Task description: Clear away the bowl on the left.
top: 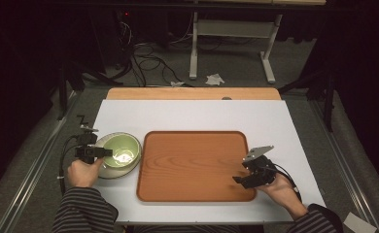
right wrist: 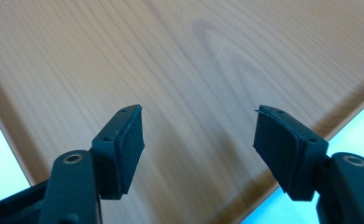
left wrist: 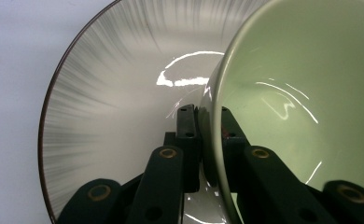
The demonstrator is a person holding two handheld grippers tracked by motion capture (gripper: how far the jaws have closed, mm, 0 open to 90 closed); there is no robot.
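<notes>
Left claw [left wrist: 207, 135] is clenching the green bowl's [left wrist: 301, 93] rim, exposing a streaked plate [left wrist: 115, 93] underneath; right claw [right wrist: 199, 140] is hanging released over the tray [right wrist: 194, 56].

Left gripper [top: 106, 152]: black body, black cable, brass-ringed screw holes on the arms.
Right gripper [top: 238, 180]: black, grey three-cornered plate on top, flat black pads [right wrist: 132, 140].
Sleeves [top: 83, 211]: dark with thin grey stripes.
</notes>
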